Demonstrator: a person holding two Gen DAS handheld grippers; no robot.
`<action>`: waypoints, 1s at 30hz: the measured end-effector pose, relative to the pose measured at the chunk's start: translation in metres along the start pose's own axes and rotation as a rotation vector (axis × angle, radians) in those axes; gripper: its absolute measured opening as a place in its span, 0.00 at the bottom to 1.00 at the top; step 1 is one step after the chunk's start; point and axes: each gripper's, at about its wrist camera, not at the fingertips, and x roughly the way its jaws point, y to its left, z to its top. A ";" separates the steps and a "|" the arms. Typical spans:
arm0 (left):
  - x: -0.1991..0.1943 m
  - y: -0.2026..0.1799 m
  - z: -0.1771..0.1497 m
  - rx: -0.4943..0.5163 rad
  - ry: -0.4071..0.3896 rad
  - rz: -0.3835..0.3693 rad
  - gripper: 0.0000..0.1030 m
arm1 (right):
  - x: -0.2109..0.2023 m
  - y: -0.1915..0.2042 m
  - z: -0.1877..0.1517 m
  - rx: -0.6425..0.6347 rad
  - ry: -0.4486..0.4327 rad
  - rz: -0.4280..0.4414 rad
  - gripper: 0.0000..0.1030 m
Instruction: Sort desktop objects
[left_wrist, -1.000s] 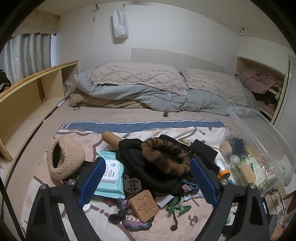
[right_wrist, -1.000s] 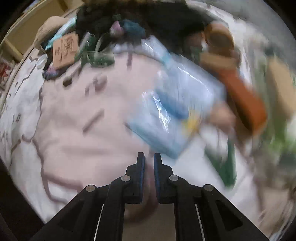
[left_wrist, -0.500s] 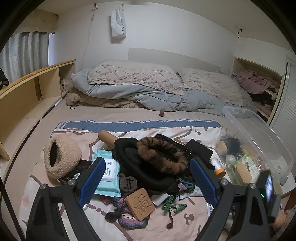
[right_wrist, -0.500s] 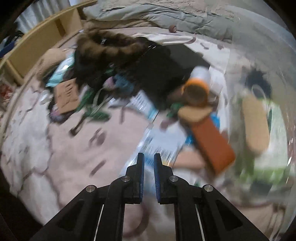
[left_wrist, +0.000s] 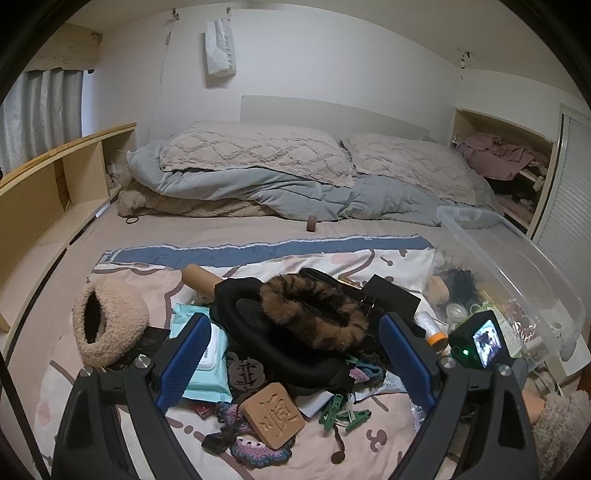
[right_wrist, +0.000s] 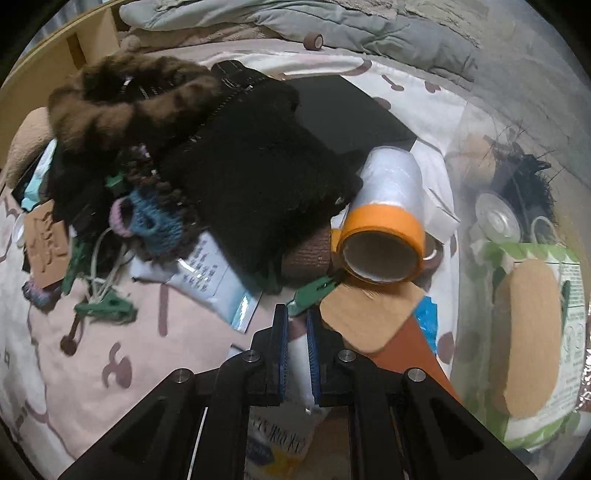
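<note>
A pile of small objects lies on a patterned sheet on the bed: a black bag with a brown fur trim (left_wrist: 310, 314), a wooden stamp block (left_wrist: 273, 413), green clothes pegs (left_wrist: 343, 415) and a teal wipes pack (left_wrist: 207, 365). My left gripper (left_wrist: 295, 373) is open, held above the pile. My right gripper (right_wrist: 295, 325) has its jaws nearly closed, a narrow gap between them, with nothing held. It hovers just before a green peg (right_wrist: 314, 290), a roll with an orange band (right_wrist: 384, 221) and a tan wooden paddle (right_wrist: 369, 317). The right gripper's camera body (left_wrist: 480, 343) shows in the left wrist view.
A clear plastic bin (left_wrist: 517, 273) at the right holds several items, including a black brush (right_wrist: 528, 184) and a green-patterned pack (right_wrist: 535, 332). A fuzzy beige pouch (left_wrist: 107, 325) lies left. Pillows and a grey duvet (left_wrist: 295, 184) lie behind. A wooden shelf (left_wrist: 55, 177) runs along the left.
My right gripper swung up and forward from above the pale packet towards the orange-banded roll and the bin, jaws staying nearly closed. The left gripper stayed open, drifting slightly.
</note>
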 end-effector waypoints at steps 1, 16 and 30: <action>0.001 0.000 0.000 0.004 0.003 0.001 0.91 | 0.003 0.001 0.001 -0.005 0.007 -0.001 0.10; -0.015 0.011 -0.004 0.029 -0.036 -0.010 0.91 | -0.018 0.006 -0.073 -0.037 0.030 0.032 0.10; -0.015 0.061 -0.036 -0.061 -0.066 0.037 0.91 | -0.054 0.024 -0.165 0.133 -0.137 0.107 0.10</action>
